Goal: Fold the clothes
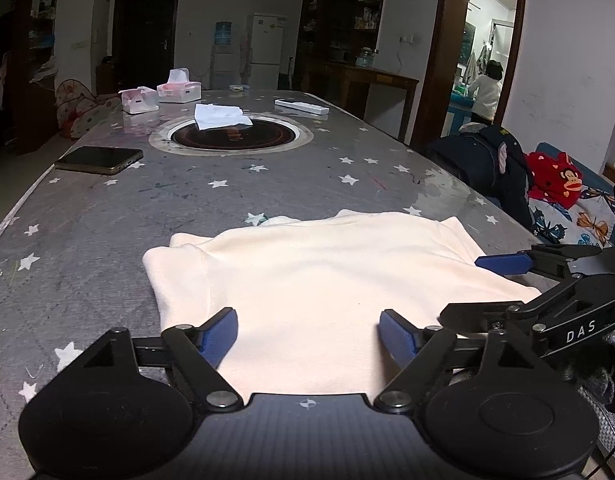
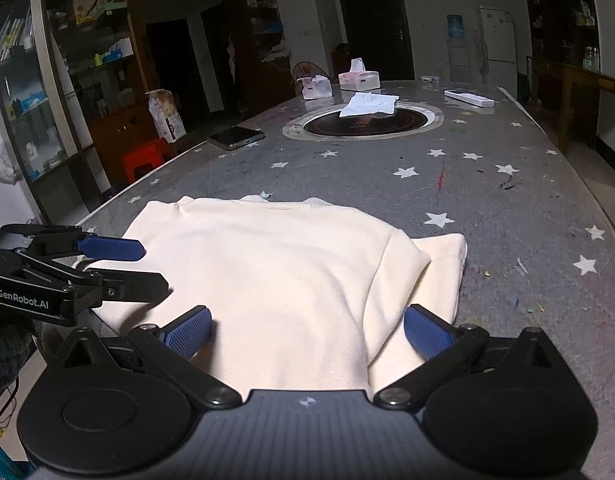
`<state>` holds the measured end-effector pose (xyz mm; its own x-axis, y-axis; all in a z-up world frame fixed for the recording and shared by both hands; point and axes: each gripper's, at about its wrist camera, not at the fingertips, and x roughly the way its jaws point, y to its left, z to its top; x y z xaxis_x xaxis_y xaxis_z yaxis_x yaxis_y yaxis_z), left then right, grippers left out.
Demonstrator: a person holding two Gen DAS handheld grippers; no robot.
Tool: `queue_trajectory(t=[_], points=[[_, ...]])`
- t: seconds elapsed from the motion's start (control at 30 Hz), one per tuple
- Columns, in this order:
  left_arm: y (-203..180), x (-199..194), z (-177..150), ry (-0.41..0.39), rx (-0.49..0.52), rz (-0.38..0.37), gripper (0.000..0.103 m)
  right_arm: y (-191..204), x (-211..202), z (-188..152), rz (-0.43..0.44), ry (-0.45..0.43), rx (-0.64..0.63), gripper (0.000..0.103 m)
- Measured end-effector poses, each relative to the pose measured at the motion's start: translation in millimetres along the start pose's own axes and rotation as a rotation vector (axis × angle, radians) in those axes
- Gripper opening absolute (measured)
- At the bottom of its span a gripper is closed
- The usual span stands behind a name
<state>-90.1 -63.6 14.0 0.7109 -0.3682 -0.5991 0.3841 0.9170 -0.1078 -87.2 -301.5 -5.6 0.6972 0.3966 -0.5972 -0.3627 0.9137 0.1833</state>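
A cream garment is laid flat, partly folded, on the near end of a grey star-printed table; its collar end is turned away from the cameras toward the round dark inset at the table's middle, and its long axis appears to run from the near edge toward that inset, though the near hem is hidden beneath the gripper bodies. One sleeve is folded over along the garment's right side, as seen from the right wrist view. The left gripper is held over the near part of the cloth with its blue pads spread wide — nothing is clamped between them; the right gripper is likewise held wide open above the fabric, gripping nothing. On the right gripper's side "DAS" can be read in the left wrist view; on the left gripper's side "GenRobot.AI" is printed, seen from the right wrist view. A phone lies at the table's left edge; a tissue box stands at the far end.
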Motion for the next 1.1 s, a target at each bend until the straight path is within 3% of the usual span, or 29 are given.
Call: queue_trajectory(t=[0.2,0.37,0.53,0.63,1.1], points=[[1,-8,4,-0.021,-0.003,0.017,0.083,0,-2,2,0.006,0.009,-0.005,0.103],[11,-19,8,-0.066,-0.012,0.055,0.083,0,-11,12,0.033,-0.037,0.017,0.103],[19,-9,3,-0.03,-0.029,0.083,0.076,6,-7,17,0.053,-0.057,0.005,0.103],[22,-4,-3,-0.015,-0.025,0.094,0.07,5,3,14,0.074,-0.021,0.027,0.103],[34,-9,2,-0.028,-0.05,0.125,0.068,6,10,32,0.096,-0.032,-0.023,0.103]])
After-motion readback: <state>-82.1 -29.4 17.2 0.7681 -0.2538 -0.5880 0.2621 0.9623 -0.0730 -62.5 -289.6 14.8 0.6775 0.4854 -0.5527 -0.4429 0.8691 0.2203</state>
